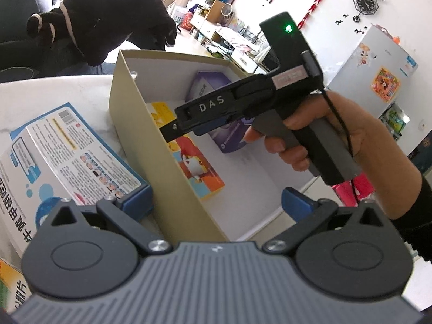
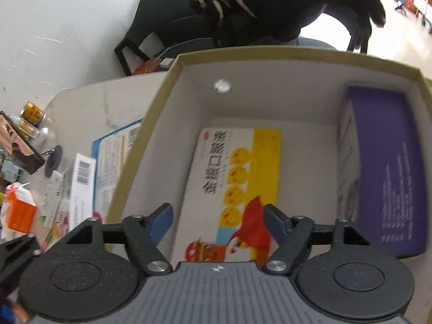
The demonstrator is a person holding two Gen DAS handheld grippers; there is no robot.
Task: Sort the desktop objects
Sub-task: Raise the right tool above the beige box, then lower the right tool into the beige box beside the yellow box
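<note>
Right gripper point(image 2: 218, 222): jaws stand wide and hold nothing; it points steeply down into the cardboard box point(image 2: 272, 54), right over the yellow carton point(image 2: 237, 178).
Yellow carton: lies flat on the box floor between and just beyond the blue pads point(image 2: 160, 222). No pad seems to press on it, though motion blur makes contact hard to rule out.
Long axis: the carton runs away from the right gripper toward the far wall, roughly in line with the fingers.
Purple box point(image 2: 388, 172): also inside, along the right-hand wall, tipped against it and apart from the yellow carton.
Box contents: these two items only, as far as shows; the rest of the floor is bare.
Left gripper point(image 1: 216, 202): jaws wide and empty, held at the near corner of the cardboard box point(image 1: 127, 124).
Blue-and-white carton point(image 1: 67, 151): on the table point(image 1: 54, 91) outside the box, just beside the left gripper's left pad; its long axis slants away up-left.
Nearer hand: the left, by my judgement, for that carton; the right would have to cross the box wall.
Other clutter: an orange packet point(image 2: 19, 213) and small cans point(image 2: 31, 113) sit further out on the table, still unsorted.
</note>
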